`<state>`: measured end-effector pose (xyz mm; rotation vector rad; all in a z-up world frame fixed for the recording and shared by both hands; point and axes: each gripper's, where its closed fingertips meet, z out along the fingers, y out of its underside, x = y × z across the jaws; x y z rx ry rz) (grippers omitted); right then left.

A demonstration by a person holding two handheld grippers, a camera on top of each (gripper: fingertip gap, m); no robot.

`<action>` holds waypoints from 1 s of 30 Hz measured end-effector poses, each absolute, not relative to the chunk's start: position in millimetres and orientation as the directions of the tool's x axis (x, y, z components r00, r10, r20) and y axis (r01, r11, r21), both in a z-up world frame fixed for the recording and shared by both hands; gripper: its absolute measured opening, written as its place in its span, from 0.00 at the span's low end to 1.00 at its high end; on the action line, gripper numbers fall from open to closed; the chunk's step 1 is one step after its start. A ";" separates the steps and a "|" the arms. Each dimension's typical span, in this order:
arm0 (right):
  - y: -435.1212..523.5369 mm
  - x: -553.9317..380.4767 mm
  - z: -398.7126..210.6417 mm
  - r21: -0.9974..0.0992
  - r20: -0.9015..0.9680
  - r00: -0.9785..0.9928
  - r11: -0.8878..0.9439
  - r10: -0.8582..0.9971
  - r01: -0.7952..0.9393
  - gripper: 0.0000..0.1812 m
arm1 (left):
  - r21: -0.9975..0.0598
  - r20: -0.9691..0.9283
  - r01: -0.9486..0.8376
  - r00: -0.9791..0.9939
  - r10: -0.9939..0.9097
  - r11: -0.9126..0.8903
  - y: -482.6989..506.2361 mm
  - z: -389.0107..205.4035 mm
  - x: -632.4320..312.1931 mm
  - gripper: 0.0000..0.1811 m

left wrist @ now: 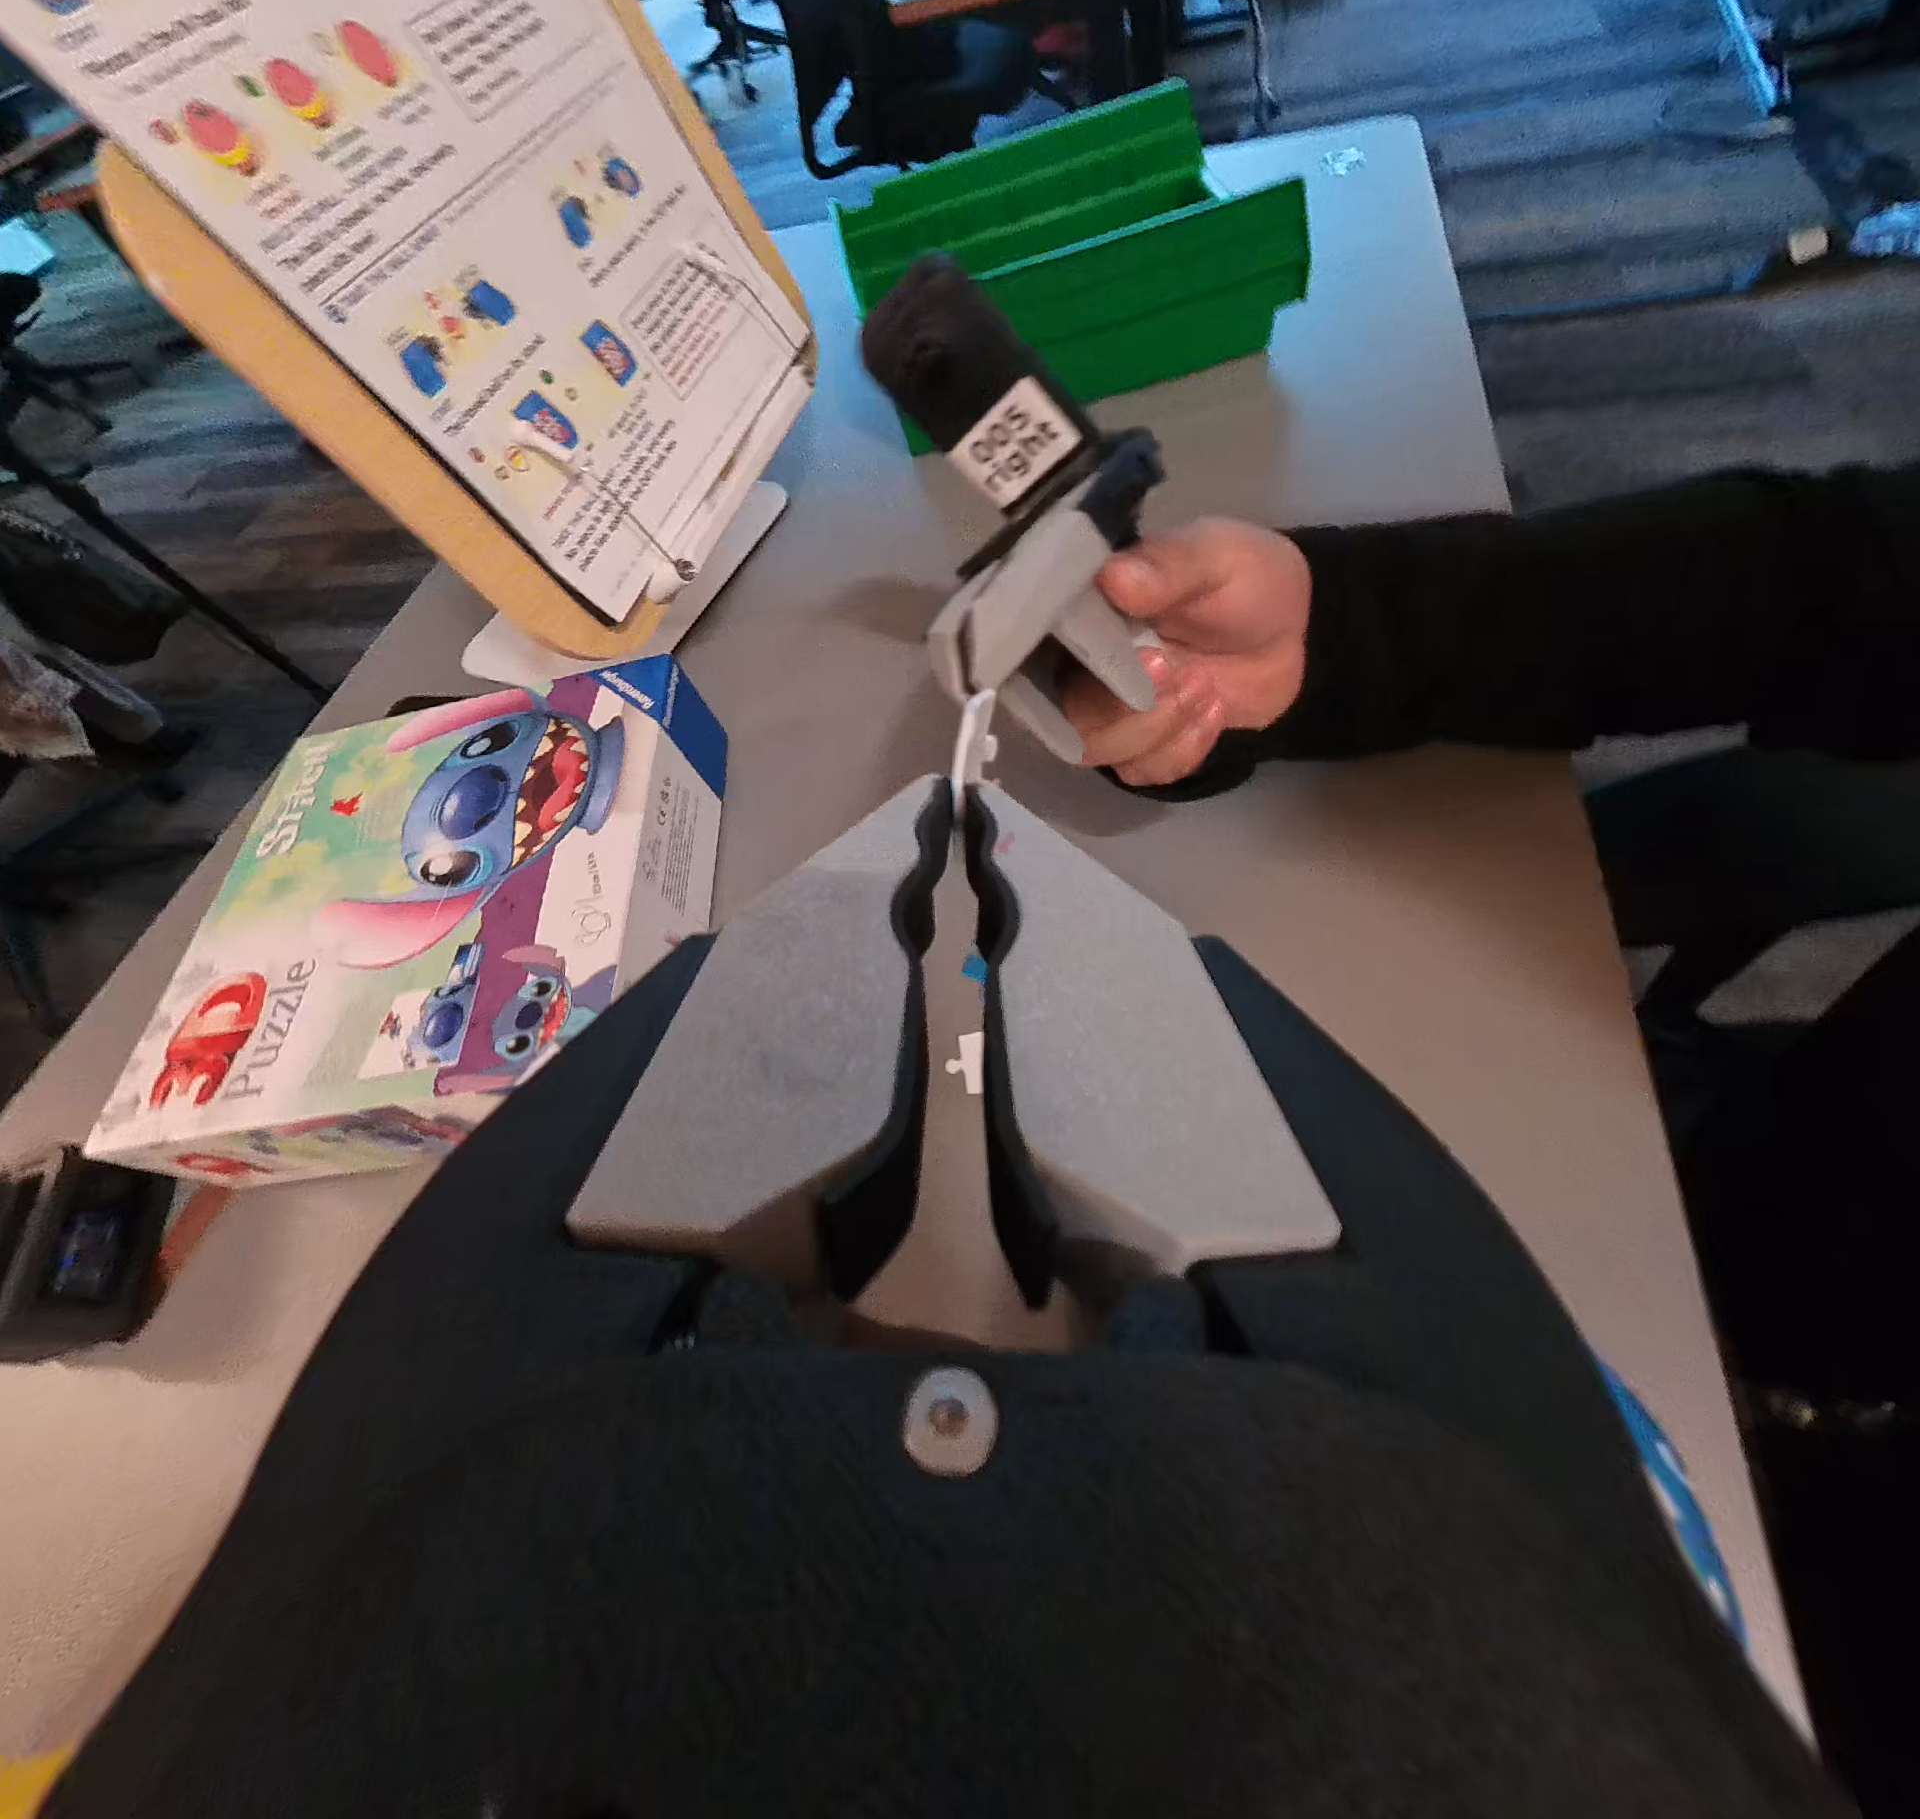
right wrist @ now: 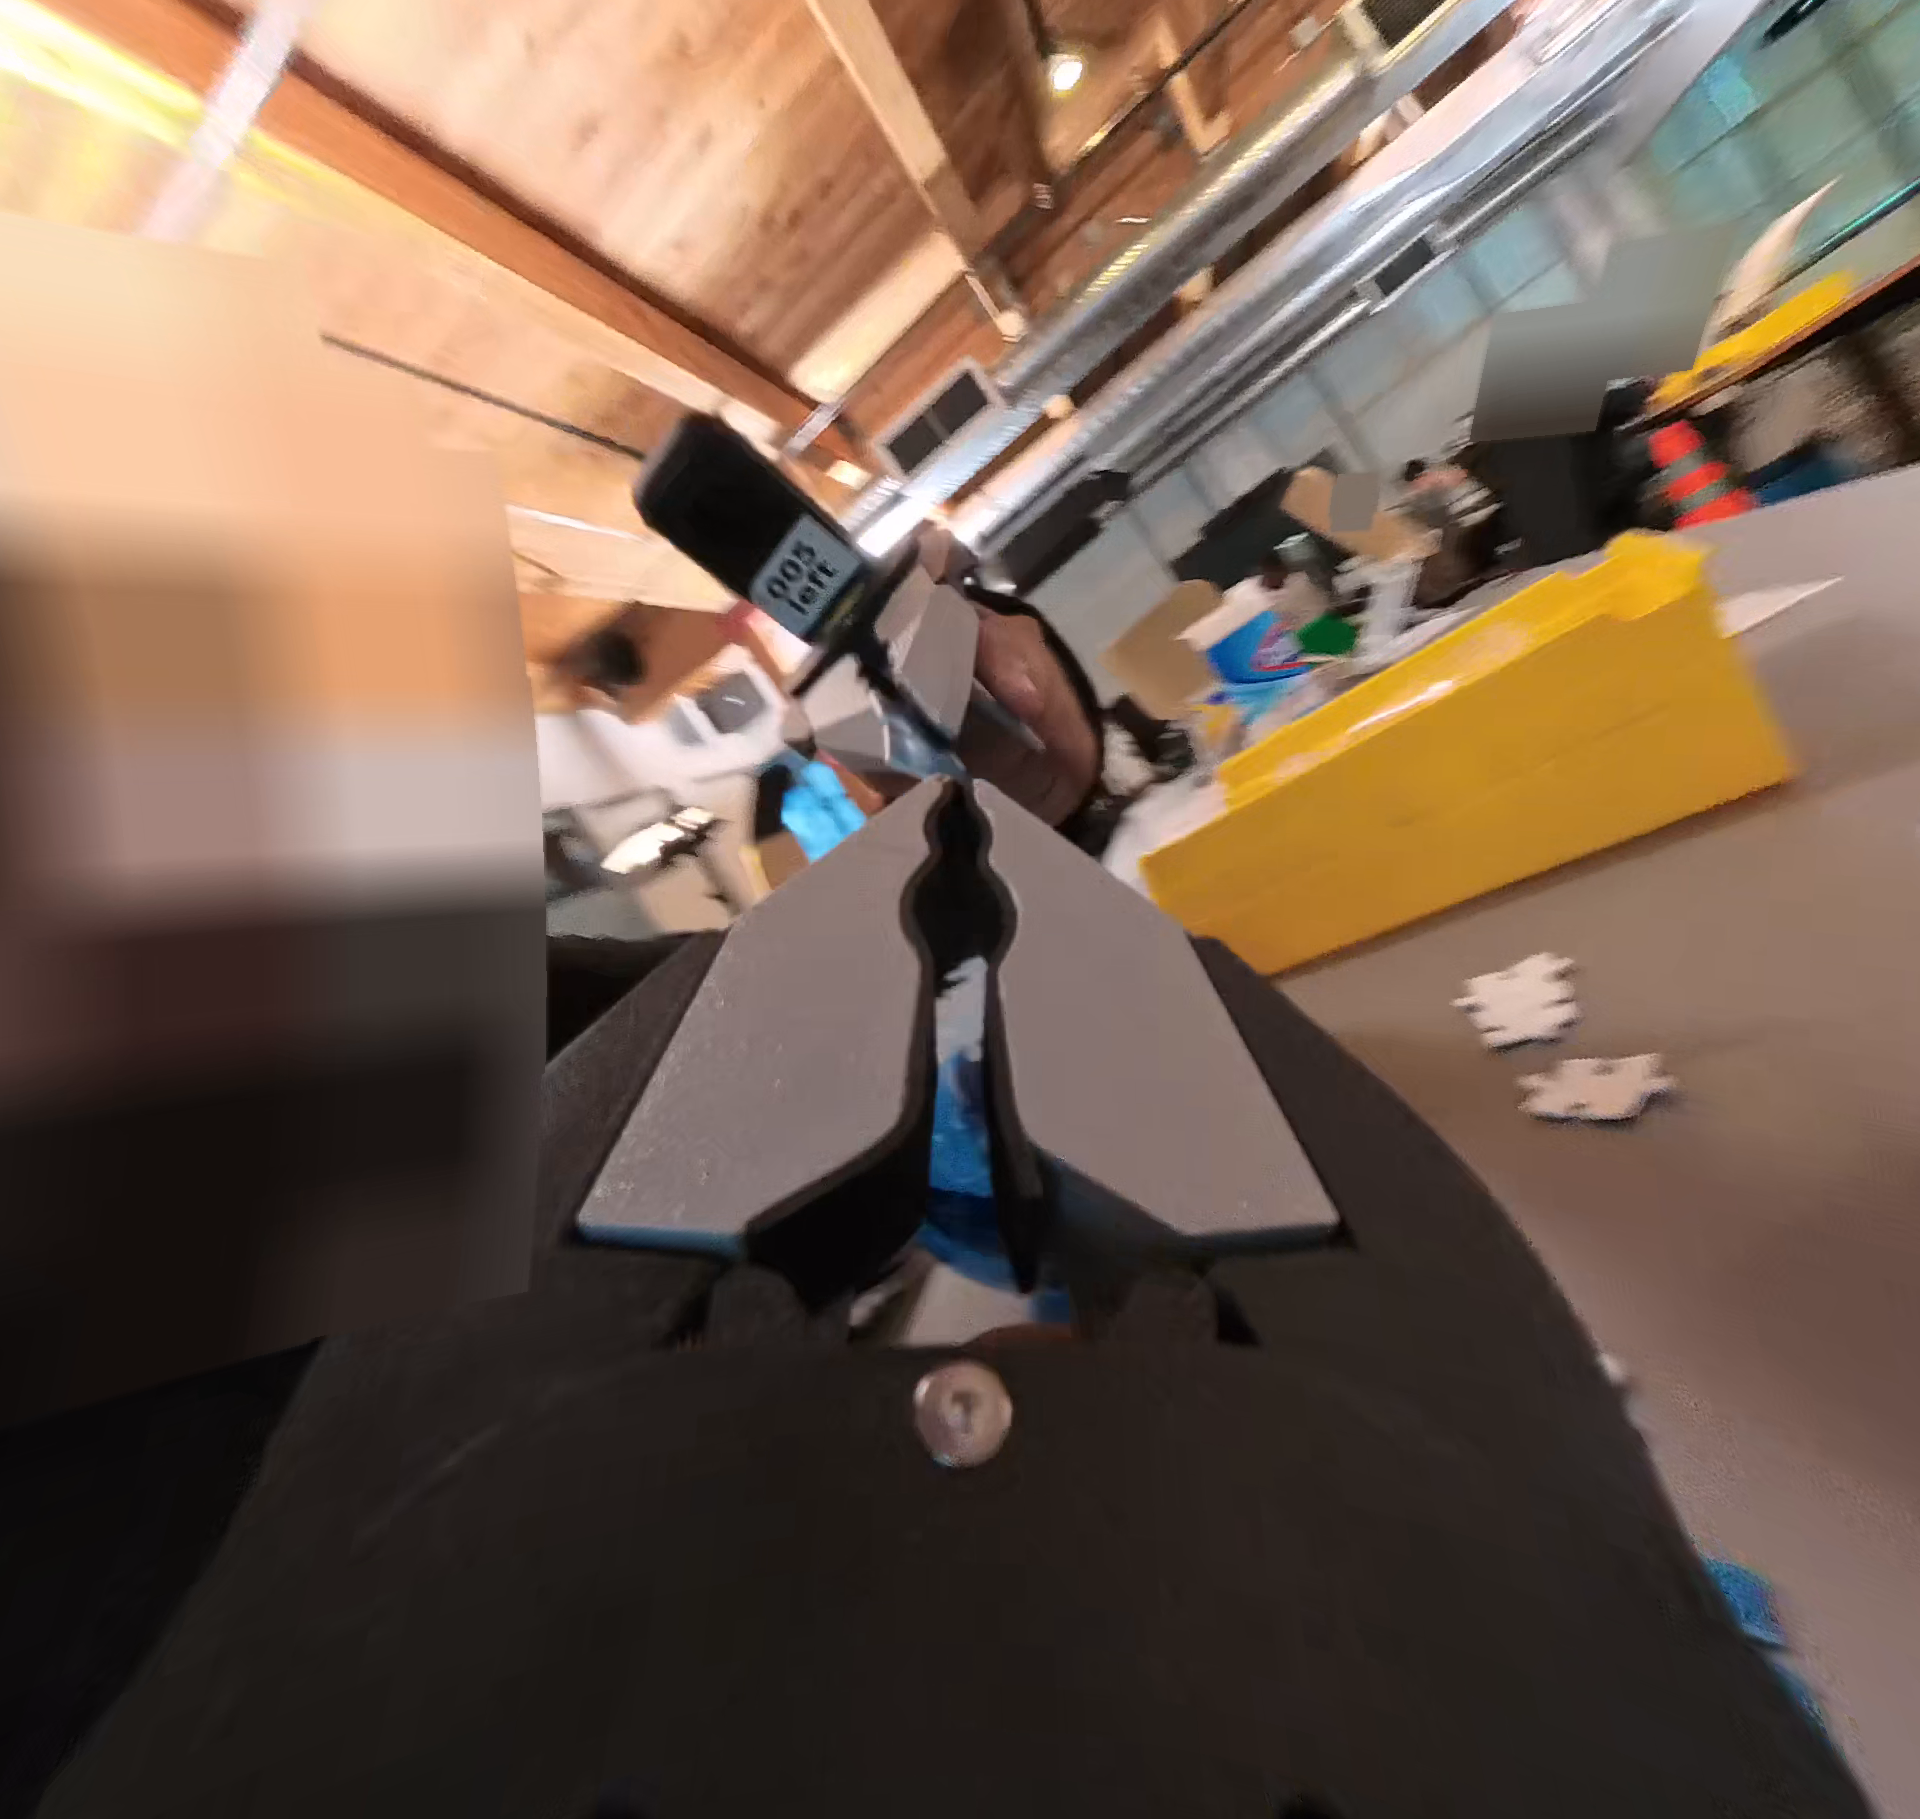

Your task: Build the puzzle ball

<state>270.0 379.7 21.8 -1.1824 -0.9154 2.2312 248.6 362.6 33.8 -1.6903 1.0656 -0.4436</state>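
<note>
- Assembly appears early: no ball is visible, and loose pieces (right wrist: 1517,1011) lie on the table (left wrist: 1351,938) beside the yellow bin (right wrist: 1507,782).
- Left gripper (left wrist: 954,808) and right gripper (left wrist: 971,689), both closed, pinch white pieces (left wrist: 974,741) together above the table, beside the puzzle box (left wrist: 416,917).
- Joint between pieces is hidden; blur obscures detail.
</note>
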 end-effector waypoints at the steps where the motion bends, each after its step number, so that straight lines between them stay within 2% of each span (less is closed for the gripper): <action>1: 377.1 268.8 23.7 -0.779 -0.498 -0.496 -0.619 0.712 -0.106 0.00 | -0.910 -0.179 -0.407 0.557 -0.811 -0.079 363.6 36.0 245.2 0.00; 3: 367.2 261.3 28.0 -0.860 -0.402 -0.432 -0.495 0.807 -0.123 0.00 | -0.923 -0.153 -0.372 0.585 -0.797 -0.096 363.7 38.3 239.6 0.00; 6: 353.8 247.5 39.9 -0.914 -0.312 -0.386 -0.386 0.868 -0.129 0.10 | -0.949 -0.123 -0.302 0.615 -0.779 -0.089 360.5 50.1 233.0 0.00; 8: 353.5 242.1 49.9 -0.920 -0.282 -0.365 -0.358 0.887 -0.157 0.00 | -0.964 -0.079 -0.248 0.614 -0.785 -0.097 353.6 59.6 229.1 0.00; 10: 350.4 237.1 57.4 -0.926 -0.265 -0.371 -0.342 0.890 -0.159 0.00 | -0.972 -0.064 -0.216 0.618 -0.784 -0.091 347.3 66.0 224.6 0.00; 12: 345.7 231.2 63.3 -0.931 -0.259 -0.391 -0.336 0.883 -0.141 0.07 | -0.974 -0.071 -0.211 0.626 -0.777 -0.081 342.3 67.5 220.0 0.00; 15: 339.9 222.8 71.7 -0.950 -0.203 -0.391 -0.277 0.898 -0.142 0.00 | -0.979 -0.071 -0.192 0.640 -0.765 -0.069 336.7 68.1 212.5 0.00; 25: 322.9 182.4 93.6 -1.000 0.011 -0.362 0.005 0.932 -0.017 0.00 | -0.992 -0.046 -0.121 0.659 -0.750 -0.046 328.2 59.4 176.5 0.00; 30: 328.8 164.9 94.6 -0.992 0.079 -0.334 0.105 0.939 0.062 0.00 | -0.994 -0.107 -0.091 0.671 -0.734 0.062 330.5 86.3 152.7 0.00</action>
